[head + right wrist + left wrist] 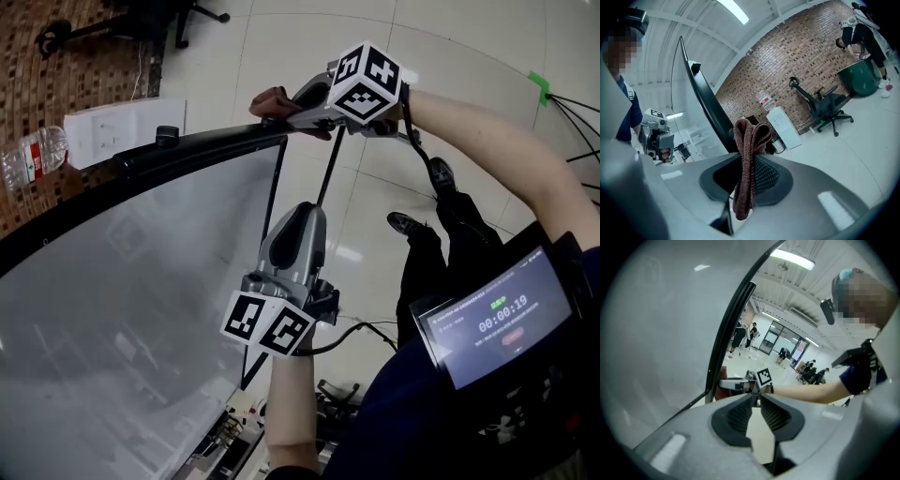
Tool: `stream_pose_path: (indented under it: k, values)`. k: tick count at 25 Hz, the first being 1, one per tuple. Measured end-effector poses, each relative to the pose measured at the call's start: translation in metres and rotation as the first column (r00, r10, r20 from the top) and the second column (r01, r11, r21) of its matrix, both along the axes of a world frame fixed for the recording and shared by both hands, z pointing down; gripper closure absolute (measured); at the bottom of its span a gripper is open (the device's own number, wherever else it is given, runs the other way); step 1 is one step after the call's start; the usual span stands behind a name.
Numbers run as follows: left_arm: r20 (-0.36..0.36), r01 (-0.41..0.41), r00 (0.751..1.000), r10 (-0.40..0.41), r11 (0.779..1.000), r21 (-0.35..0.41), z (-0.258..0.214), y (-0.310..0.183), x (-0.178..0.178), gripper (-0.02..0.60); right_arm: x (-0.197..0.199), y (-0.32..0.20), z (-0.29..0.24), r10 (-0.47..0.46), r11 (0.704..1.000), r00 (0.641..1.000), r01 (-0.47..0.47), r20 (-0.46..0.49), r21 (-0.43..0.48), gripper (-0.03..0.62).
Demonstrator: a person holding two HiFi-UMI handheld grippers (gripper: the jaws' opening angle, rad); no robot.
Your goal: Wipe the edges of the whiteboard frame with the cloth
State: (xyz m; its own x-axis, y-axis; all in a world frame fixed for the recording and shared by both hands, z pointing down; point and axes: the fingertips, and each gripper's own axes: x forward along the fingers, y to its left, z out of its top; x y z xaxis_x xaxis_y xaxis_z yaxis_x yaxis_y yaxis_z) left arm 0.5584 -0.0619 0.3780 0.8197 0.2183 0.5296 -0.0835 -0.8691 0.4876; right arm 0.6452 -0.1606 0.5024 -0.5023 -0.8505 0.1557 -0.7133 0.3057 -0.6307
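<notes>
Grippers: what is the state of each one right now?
Left gripper: closed, empty.
Right gripper: closed on the brown cloth.

Whiteboard (122, 300) lower part beyond picture's edge

I read only one thing, the timer 00:00:19 on the dark screen (497, 319) at the lower right of the head view.

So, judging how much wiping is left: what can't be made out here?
Whiteboard frame, lower edge: head view, cut off by the picture's border.
Frame's side edge: head view, behind the left gripper.
Whether the cloth touches the frame: head view, the right gripper blocks it; right gripper view, the cloth itself does.
Frame's cleanliness: too small to tell.
</notes>
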Motion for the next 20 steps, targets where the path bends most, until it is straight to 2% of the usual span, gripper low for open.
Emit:
stream_pose_path:
  k: [6,13,20]
  values:
    - [0.051,0.008,0.999,-0.009,1.000,0.016,0.040,-0.003,0.003,0.525,-0.001,-0.004,0.024,0.006,0.999,1.000,-0.005,0.018,-0.033,0.538]
    - [0.099,0.027,0.995,-0.026,1.000,-0.009,0.102,0.006,0.003,0.525,0.002,0.005,0.062,0.067,0.997,0.988,-0.059,0.140,-0.058,0.539]
    - [0.142,0.018,0.990,-0.012,0.999,-0.041,0.148,0.012,0.006,0.525,0.002,0.006,0.101,0.074,0.993,0.987,-0.060,0.142,-0.098,0.539]
